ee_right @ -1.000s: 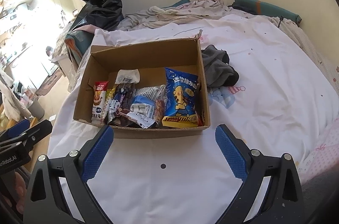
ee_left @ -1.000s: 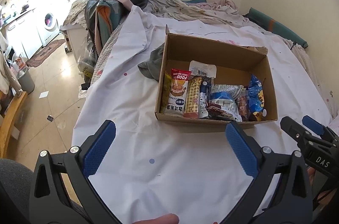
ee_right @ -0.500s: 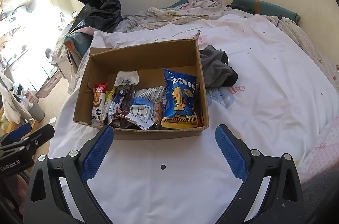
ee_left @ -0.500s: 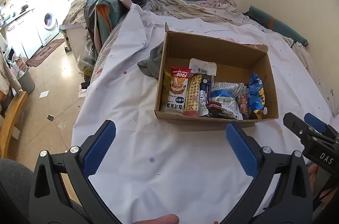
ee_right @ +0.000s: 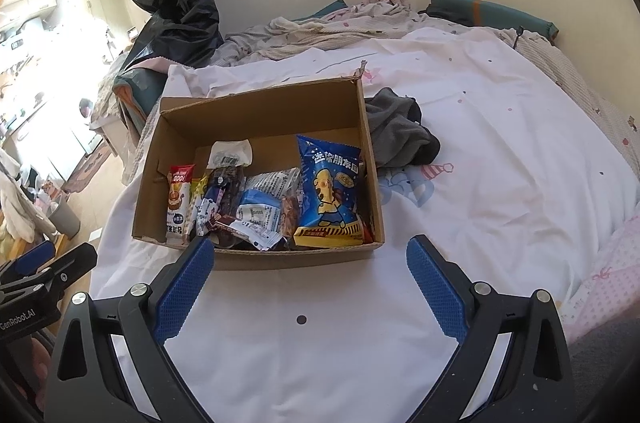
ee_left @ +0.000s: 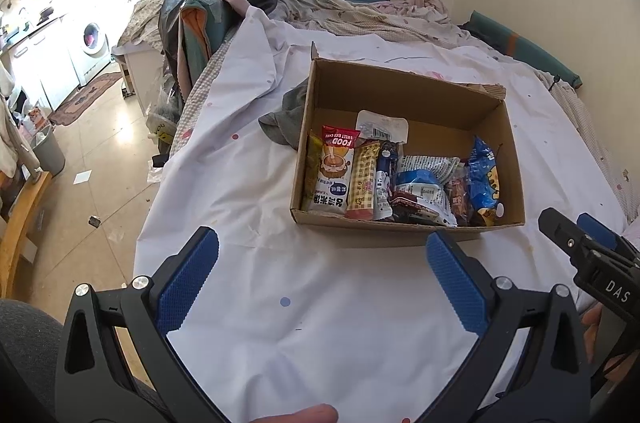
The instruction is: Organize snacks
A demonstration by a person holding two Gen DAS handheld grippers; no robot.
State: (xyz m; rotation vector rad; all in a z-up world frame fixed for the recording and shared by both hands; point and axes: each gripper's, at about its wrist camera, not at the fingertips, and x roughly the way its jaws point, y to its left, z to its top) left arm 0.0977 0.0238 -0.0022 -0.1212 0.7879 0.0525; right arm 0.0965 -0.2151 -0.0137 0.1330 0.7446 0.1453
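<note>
Both tongs gape wide and hold nothing: the left gripper (ee_left: 322, 269) and the right gripper (ee_right: 310, 269) hover over the near part of the white bedsheet (ee_right: 500, 159). Beyond them on the sheet sits the cardboard box (ee_right: 256, 107), a grey cloth (ee_right: 396, 131) just beside it. Snack packets fill its near half, the blue snack bag (ee_right: 328, 191) at the right end and the red-topped rice cake packet (ee_left: 334, 171) towards the left.

The bed (ee_right: 500, 183), covered by a white dotted sheet, carries an open cardboard box (ee_right: 256, 103), a grey cloth (ee_right: 400, 135) touching its side, and rumpled bedding (ee_right: 320, 27) behind
</note>
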